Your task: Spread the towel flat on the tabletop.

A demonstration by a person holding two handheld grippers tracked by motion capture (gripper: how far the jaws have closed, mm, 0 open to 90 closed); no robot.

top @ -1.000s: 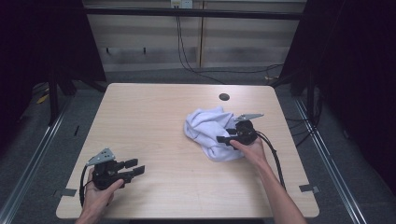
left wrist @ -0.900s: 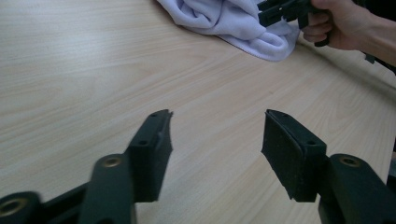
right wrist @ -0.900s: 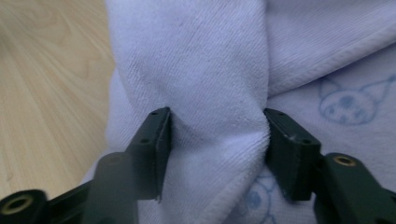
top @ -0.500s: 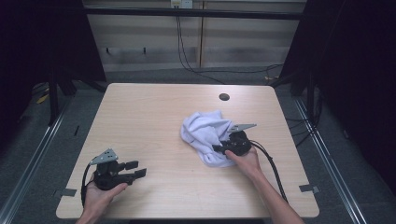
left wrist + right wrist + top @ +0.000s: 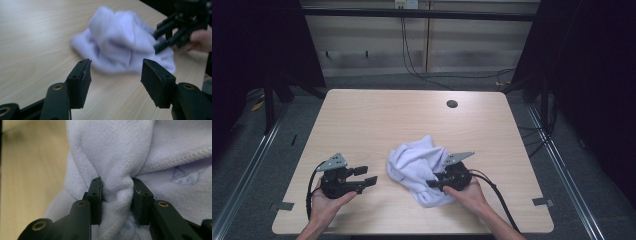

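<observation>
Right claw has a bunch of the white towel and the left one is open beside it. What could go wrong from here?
1. The right claw pinches a thick bunched fold of the white towel, not an edge or corner, so pulling may drag the whole heap instead of spreading it.
2. The left claw stands open and apart from the towel; closing where it points would likely catch another bunched fold.
3. The towel lies toward the table's near edge, so a further pull could trail it over.

left gripper fingers gape apart, empty; crumpled white cloth beyond, right gripper gripping it.
</observation>
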